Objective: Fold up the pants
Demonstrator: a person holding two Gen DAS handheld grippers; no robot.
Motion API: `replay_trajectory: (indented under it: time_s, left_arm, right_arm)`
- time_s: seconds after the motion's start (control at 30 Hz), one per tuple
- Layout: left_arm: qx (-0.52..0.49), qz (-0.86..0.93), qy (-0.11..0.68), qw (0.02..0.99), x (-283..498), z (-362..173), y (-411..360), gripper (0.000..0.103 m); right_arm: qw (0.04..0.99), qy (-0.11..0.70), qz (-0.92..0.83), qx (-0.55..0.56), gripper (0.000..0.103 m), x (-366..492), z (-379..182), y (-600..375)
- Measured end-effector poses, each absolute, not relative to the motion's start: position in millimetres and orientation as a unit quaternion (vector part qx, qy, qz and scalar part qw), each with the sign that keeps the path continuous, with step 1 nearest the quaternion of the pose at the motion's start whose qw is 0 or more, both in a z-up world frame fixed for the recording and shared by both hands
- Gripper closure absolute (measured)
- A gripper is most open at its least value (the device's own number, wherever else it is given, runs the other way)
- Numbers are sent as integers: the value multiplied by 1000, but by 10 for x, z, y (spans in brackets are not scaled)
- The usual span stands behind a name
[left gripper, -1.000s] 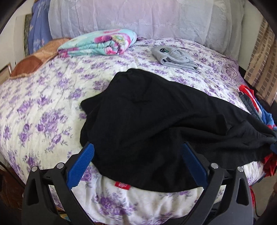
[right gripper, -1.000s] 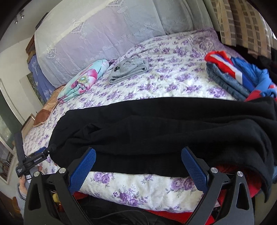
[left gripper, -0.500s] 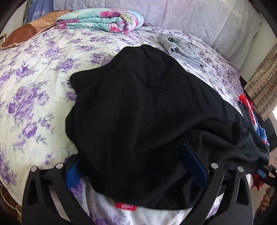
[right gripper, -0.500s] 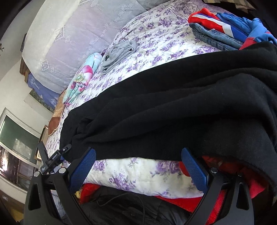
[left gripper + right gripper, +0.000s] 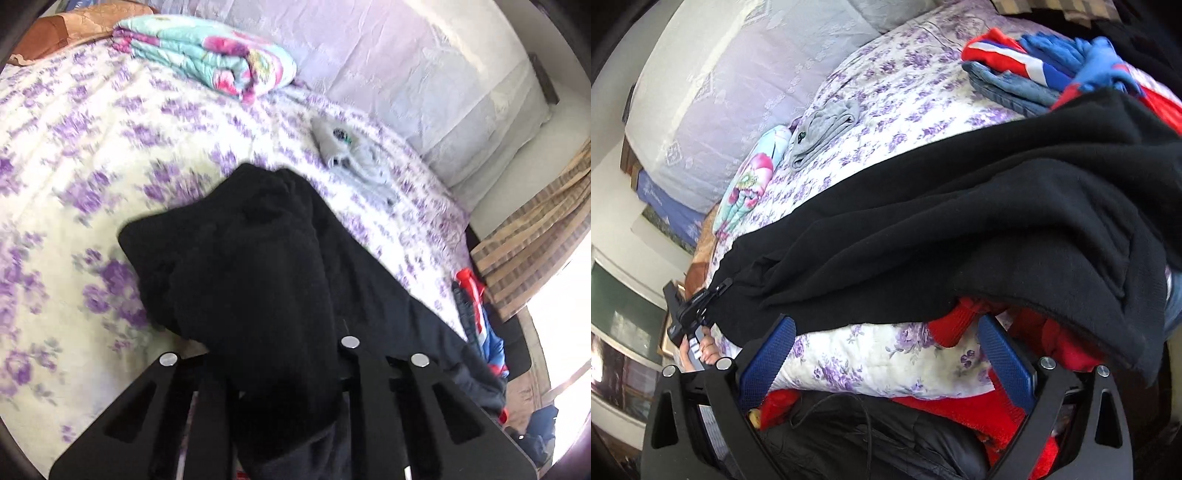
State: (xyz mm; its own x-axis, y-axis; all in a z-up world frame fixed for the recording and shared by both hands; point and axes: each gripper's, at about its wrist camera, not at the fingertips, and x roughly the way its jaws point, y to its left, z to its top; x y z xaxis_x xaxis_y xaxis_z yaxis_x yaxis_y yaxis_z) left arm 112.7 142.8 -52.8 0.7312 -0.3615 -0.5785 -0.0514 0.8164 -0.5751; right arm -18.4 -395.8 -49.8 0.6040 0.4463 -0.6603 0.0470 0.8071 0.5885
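Lying on the bed: black pants sprawl across the floral quilt, one end draped over the near edge.
Left gripper: jaws have just been closing, now pinched on the pants' bunched edge.
Right gripper: jaws wide apart, just below the pants' hem, holding nothing.

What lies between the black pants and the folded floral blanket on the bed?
Only bare purple-flowered bedspread between black pants and floral blanket, in the left wrist view.
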Motion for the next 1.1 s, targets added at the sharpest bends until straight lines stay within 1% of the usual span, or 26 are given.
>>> replay_trajectory:
  time_s: [0.03,0.1,0.2,0.3,0.4,0.47,0.53,0.63,0.73,0.83,0.97,1.1]
  left_arm:
    - [-294,-79,341,889,1072,-449,1497,94]
    - [-309,-70,306,898,941,-253,1703,94]
    - [-334,-71,286,896,815,-50,1940,94]
    - [-308,-20,249,918,598,209,2144,94]
    - [-311,30,228,922,333,354,2516,94]
    - [-323,74,221,917,213,345,2777,94]
    - [-314,156,211,913,61,281,3042,94]
    - [-314,215,223,897,-108,74,3344,94]
    - [-291,209,257,897,-72,-70,3219,94]
    - [-270,202,256,906,-27,-59,3033,94]
    - [-265,198,255,909,-34,-24,2980,92]
    - [-284,198,256,903,-71,-90,3072,92]
  right_arm:
    - [842,427,124,304,4,-166,-545,-3969]
    - [838,418,127,326,4,-122,-598,-4013]
    - [837,401,133,347,3,8,-626,-4093]
    - [830,394,148,366,3,71,-625,-4116]
    - [835,396,162,346,4,79,-567,-4066]
    - [840,399,161,331,4,77,-547,-4039]
    - [841,396,164,331,4,74,-541,-4071]
    - [844,378,167,341,4,84,-541,-4082]
    - [860,373,164,306,3,89,-535,-3970]
    - [863,381,165,288,3,85,-499,-3892]
    - [855,377,191,302,3,3,-395,-3907]
    - [822,403,240,323,3,40,-435,-3753]
